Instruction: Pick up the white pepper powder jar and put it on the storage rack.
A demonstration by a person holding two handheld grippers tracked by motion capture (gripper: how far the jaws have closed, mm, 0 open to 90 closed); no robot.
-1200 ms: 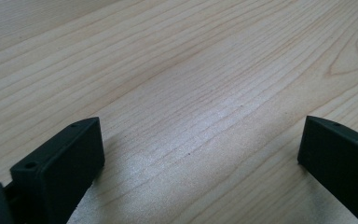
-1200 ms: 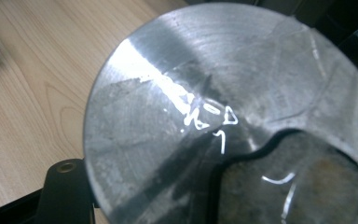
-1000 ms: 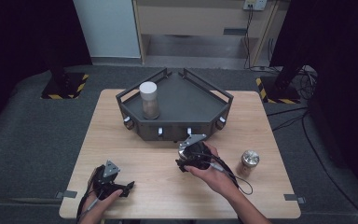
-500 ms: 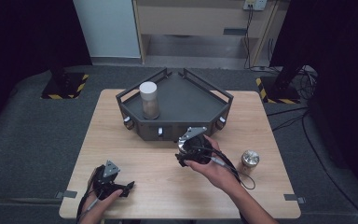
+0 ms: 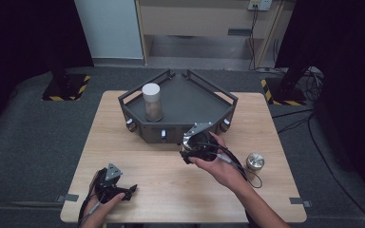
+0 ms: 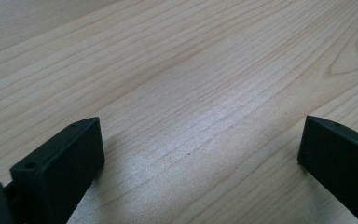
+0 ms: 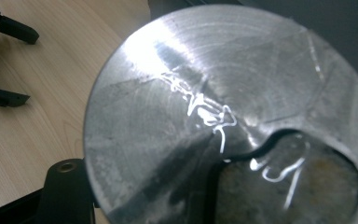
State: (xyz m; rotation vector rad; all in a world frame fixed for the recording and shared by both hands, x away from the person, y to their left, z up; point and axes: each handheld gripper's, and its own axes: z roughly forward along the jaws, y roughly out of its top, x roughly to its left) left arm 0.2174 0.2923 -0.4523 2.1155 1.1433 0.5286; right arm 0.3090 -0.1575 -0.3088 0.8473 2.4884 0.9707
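Note:
My right gripper [image 5: 190, 148] hovers over the table just in front of the dark tray [image 5: 138, 102], shut on a round metal part [image 7: 205, 93]. That part is scratched and shiny, has a notch in its face, and sits very close to the camera in the right gripper view, with one black finger [image 7: 67, 186] below it. The left gripper [image 5: 130, 190] rests on the table's front left, jaws wide open with bare wood between them [image 6: 200, 140]. A white-capped jar [image 5: 151, 101] stands upright in the tray's left part.
A small metal can [image 5: 255, 161] stands on the wooden table [image 5: 123, 142] at the right, beside the right forearm. A cable trails from the right gripper toward it. The left gripper's jaws [image 7: 9, 28] show far off in the right gripper view.
The right gripper has moved away from the person, closer to the tray's front wall, with the metal part in it. The left gripper and the can have stayed put.

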